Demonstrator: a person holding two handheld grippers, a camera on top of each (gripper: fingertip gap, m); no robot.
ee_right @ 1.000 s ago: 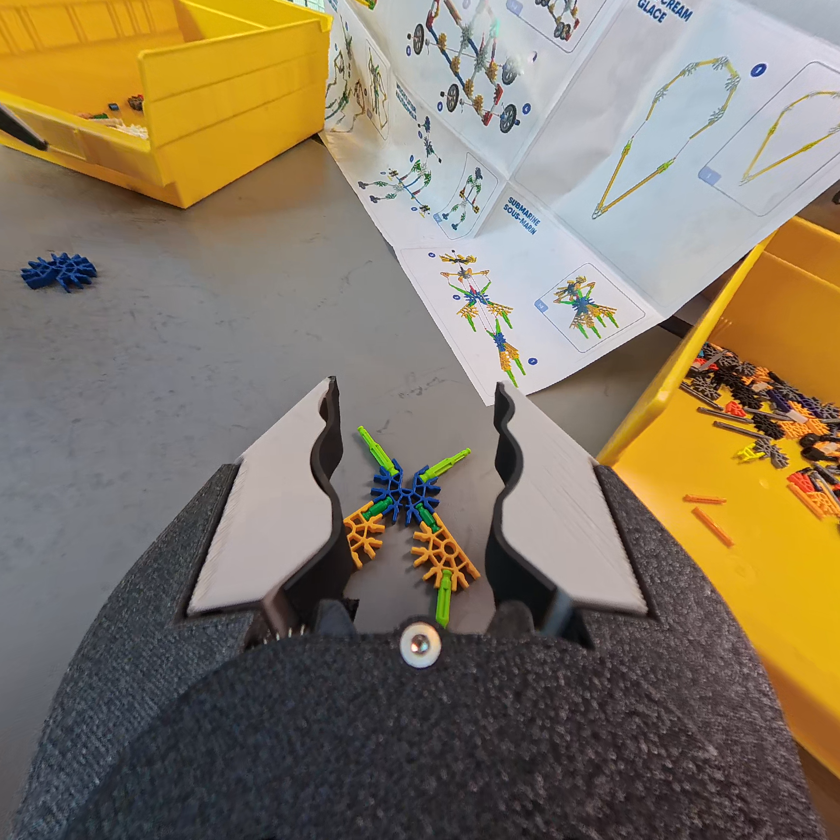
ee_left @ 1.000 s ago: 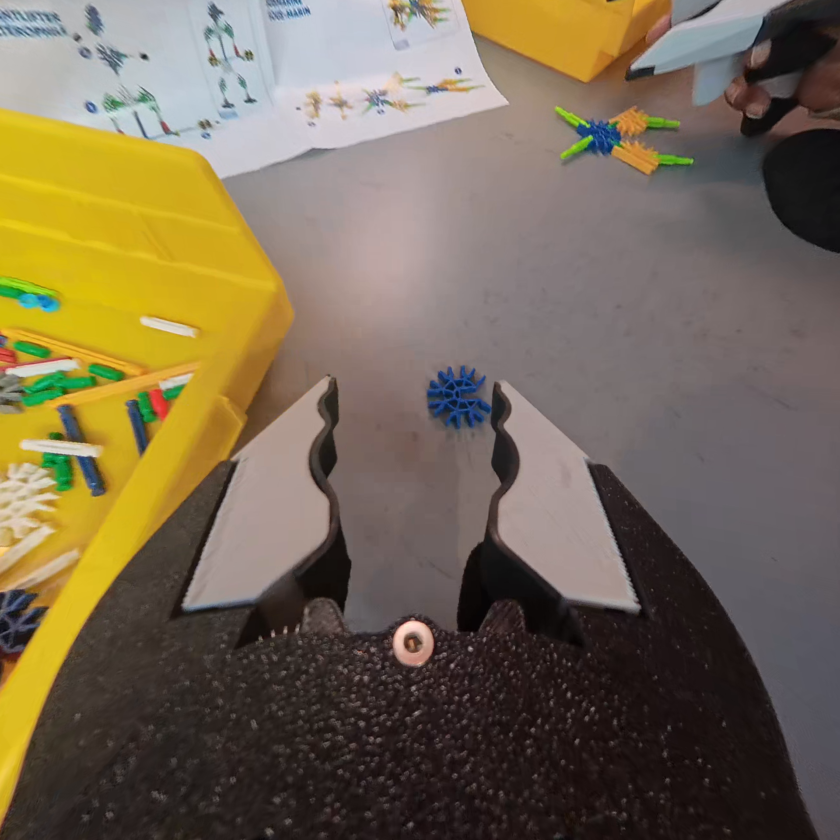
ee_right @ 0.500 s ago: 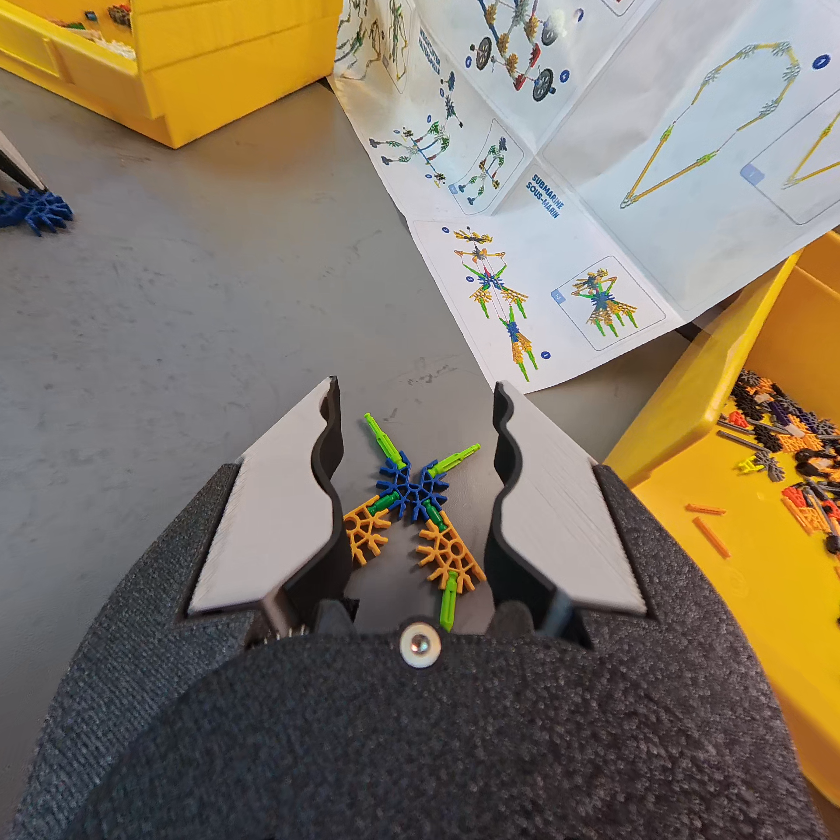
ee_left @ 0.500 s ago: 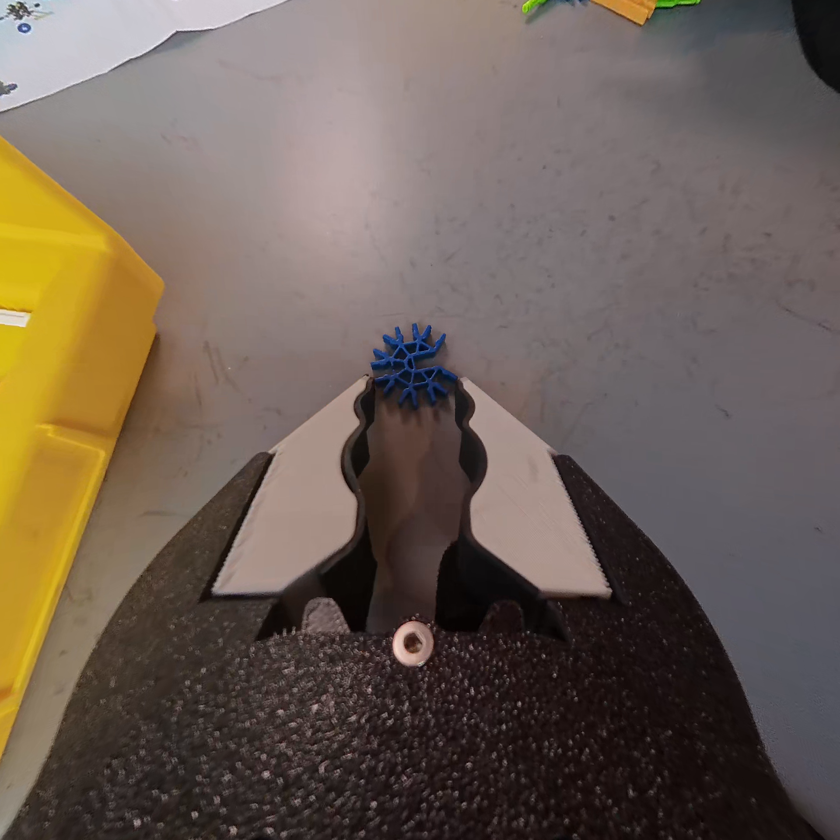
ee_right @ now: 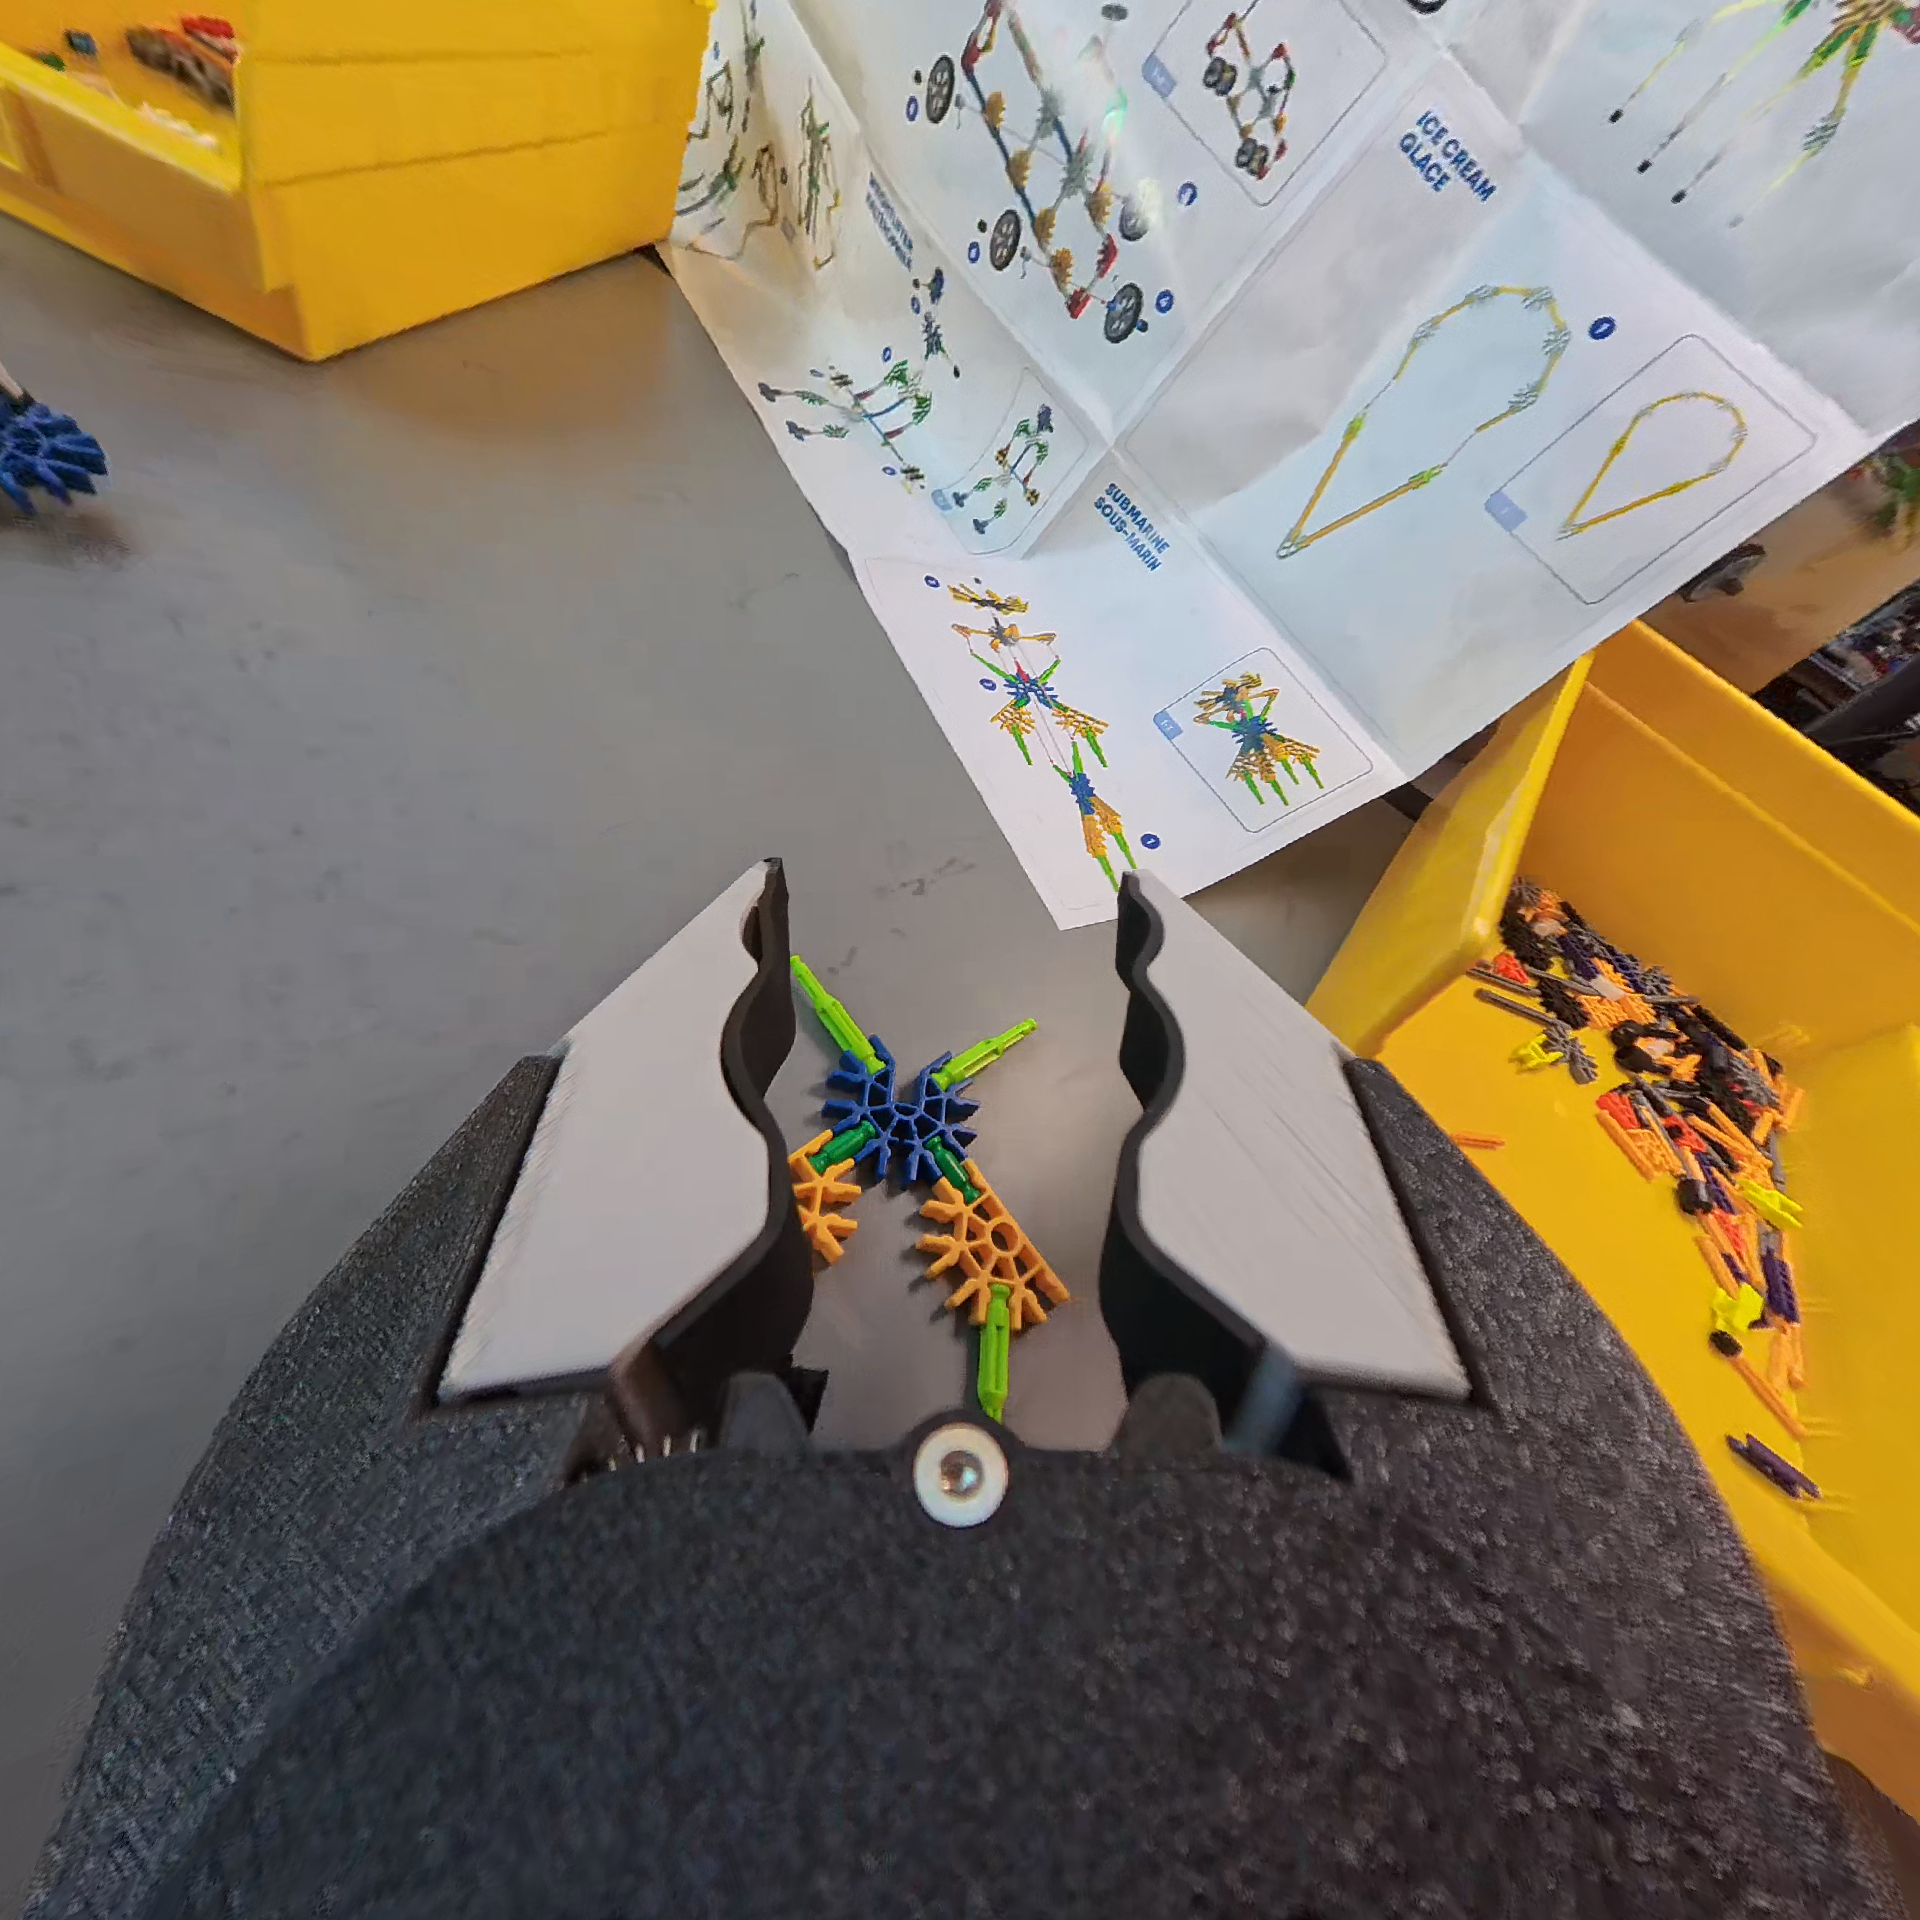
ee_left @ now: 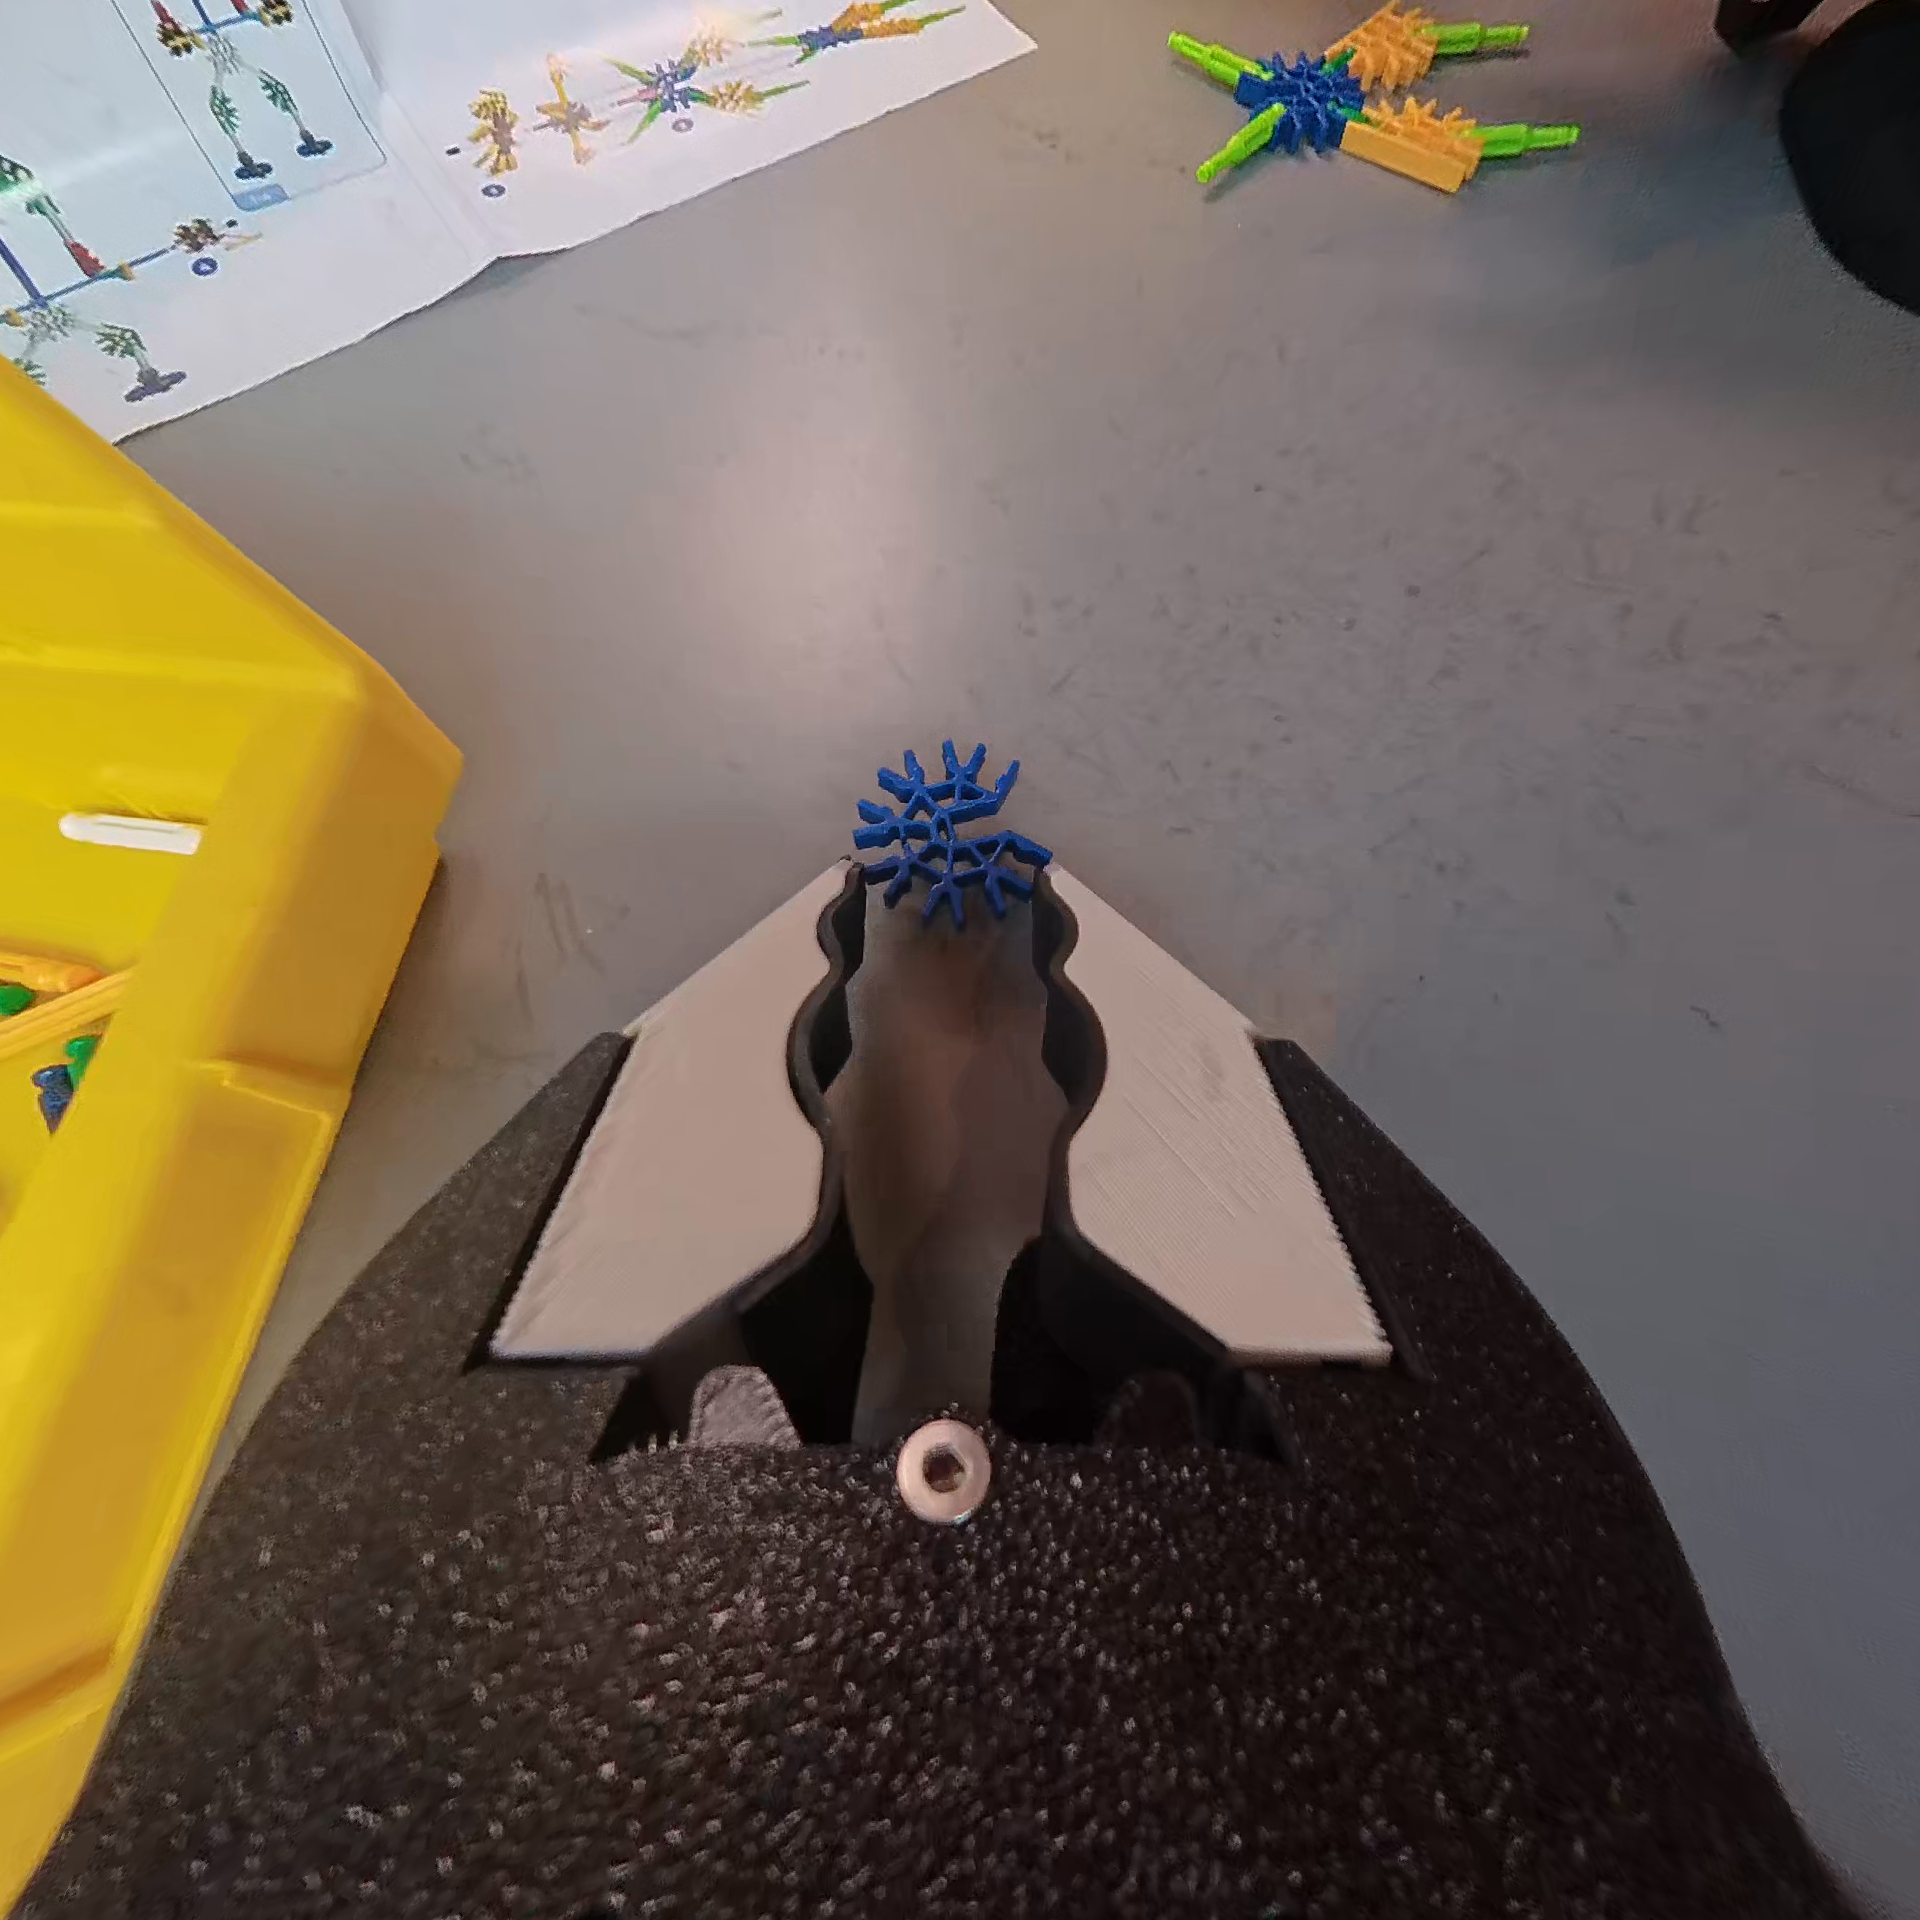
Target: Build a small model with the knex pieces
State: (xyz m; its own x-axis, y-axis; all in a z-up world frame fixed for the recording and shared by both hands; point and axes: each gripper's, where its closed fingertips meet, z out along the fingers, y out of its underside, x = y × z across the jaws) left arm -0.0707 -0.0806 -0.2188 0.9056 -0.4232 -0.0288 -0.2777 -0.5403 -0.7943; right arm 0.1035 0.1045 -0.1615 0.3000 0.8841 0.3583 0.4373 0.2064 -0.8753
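My left gripper (ee_left: 951, 883) is shut on a blue snowflake-shaped connector (ee_left: 940, 826), pinched at the fingertips and held above the grey table (ee_left: 1351, 675). The connector also shows at the left edge of the right wrist view (ee_right: 42, 457). My right gripper (ee_right: 951, 894) is open and hovers over a small assembly (ee_right: 914, 1132): a blue hub with green rods and two orange fan connectors, lying flat on the table between the fingers. The same assembly shows far off in the left wrist view (ee_left: 1351, 99).
A yellow bin of loose parts (ee_left: 156, 935) stands left of my left gripper and shows in the right wrist view (ee_right: 416, 156). Another yellow bin (ee_right: 1662, 1039) with small pieces is at the right. A white instruction sheet (ee_right: 1299, 416) lies unfolded behind. The grippers' ends are close to 25 cm from one another.
My left gripper closed on the blue connector and lifted it off the table. My right gripper stayed open over the assembly and crept slightly forward.
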